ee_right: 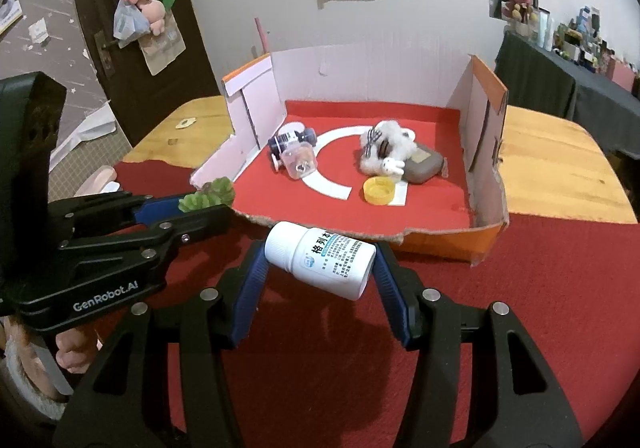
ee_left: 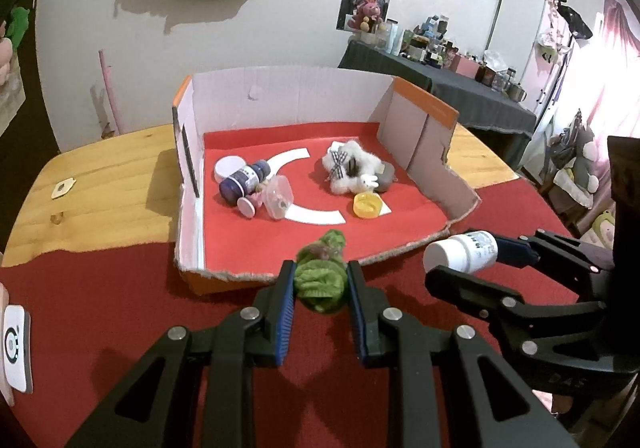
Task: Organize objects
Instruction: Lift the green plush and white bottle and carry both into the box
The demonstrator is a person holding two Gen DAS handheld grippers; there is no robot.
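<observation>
My left gripper (ee_left: pixel 320 280) is shut on a green crinkled plant-like toy (ee_left: pixel 322 280) just in front of the cardboard box (ee_left: pixel 280 96); the gripper (ee_right: pixel 208 206) and toy (ee_right: pixel 208 198) also show in the right wrist view. My right gripper (ee_right: pixel 320 260) is shut on a white pill bottle (ee_right: pixel 320 262), held sideways above the red cloth; the gripper (ee_left: pixel 460 252) and bottle (ee_left: pixel 462 252) also show in the left wrist view. Inside the box lie a dark blue bottle (ee_left: pixel 242 182), a clear container (ee_left: pixel 278 196), a white fluffy toy (ee_left: pixel 352 166), a grey stone (ee_left: pixel 386 176) and a yellow cap (ee_left: pixel 367 205).
The box (ee_right: pixel 484 108) has its front wall cut away and a red lining with white arc shapes (ee_left: pixel 316 214). It stands on a wooden table (ee_left: pixel 100 176) partly covered by red cloth (ee_left: pixel 100 304). A small tag (ee_left: pixel 63 187) lies on the wood at left.
</observation>
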